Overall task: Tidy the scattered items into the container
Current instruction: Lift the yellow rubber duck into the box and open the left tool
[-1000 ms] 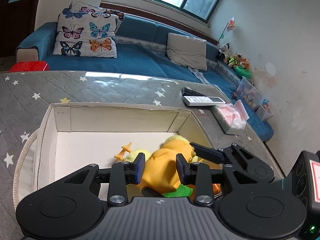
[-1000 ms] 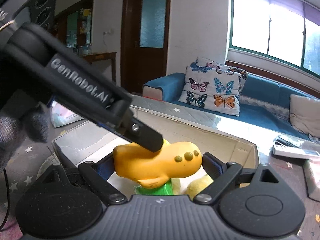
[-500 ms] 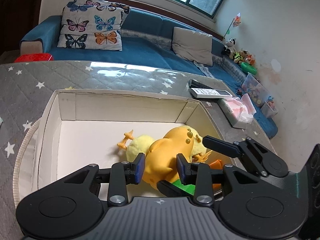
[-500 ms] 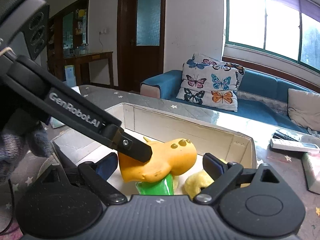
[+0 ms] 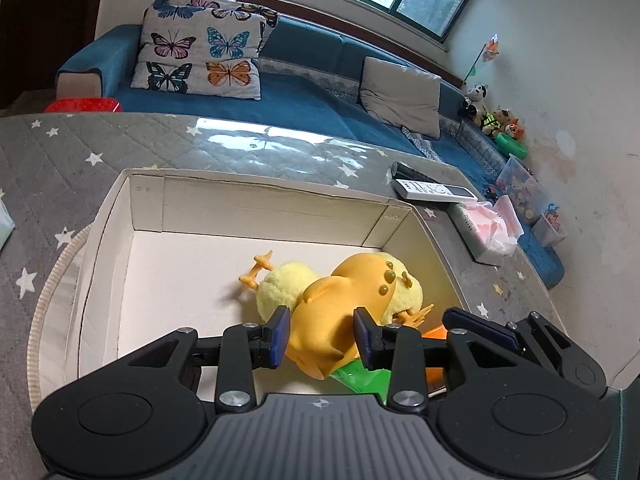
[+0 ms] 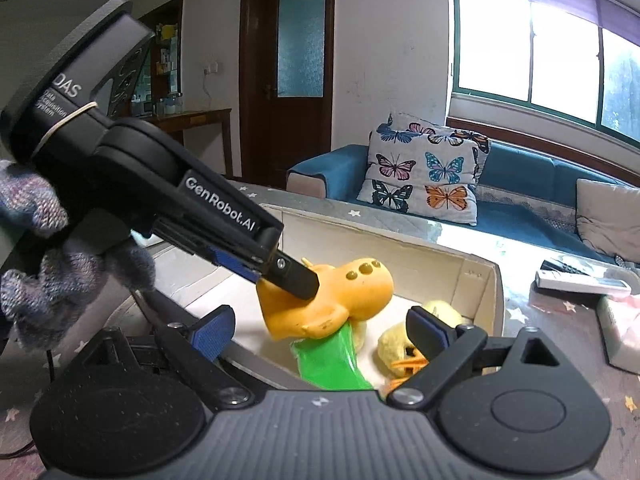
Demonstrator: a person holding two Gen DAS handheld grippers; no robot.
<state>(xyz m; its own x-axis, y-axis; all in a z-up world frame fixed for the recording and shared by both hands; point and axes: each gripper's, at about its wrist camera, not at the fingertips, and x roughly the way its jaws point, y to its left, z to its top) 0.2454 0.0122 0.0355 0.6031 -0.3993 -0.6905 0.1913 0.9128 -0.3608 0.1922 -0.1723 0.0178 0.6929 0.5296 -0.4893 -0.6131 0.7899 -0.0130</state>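
A white cardboard box (image 5: 260,208) stands on the grey star-patterned table. My left gripper (image 5: 321,336) reaches into the box from above. Its jaws are opening, though both blue pads still touch the soft orange toy (image 5: 340,300) between them. In the right wrist view one left finger (image 6: 296,276) presses on the orange toy (image 6: 352,292), which tilts over a green piece (image 6: 332,356). A yellow plush chick (image 5: 280,288) lies on the box floor beside it. My right gripper (image 6: 318,332) is open wide at the box's near rim and holds nothing.
Two remote controls (image 5: 434,190) and a tissue pack (image 5: 484,228) lie on the table right of the box. A round woven mat (image 5: 44,300) shows under the box's left side. A gloved hand (image 6: 36,240) holds the left gripper. A blue sofa runs behind the table.
The orange toy has come lower into the box, down toward the chick and the green piece. The left pads stand slightly wider apart. The right gripper has drawn back a little.
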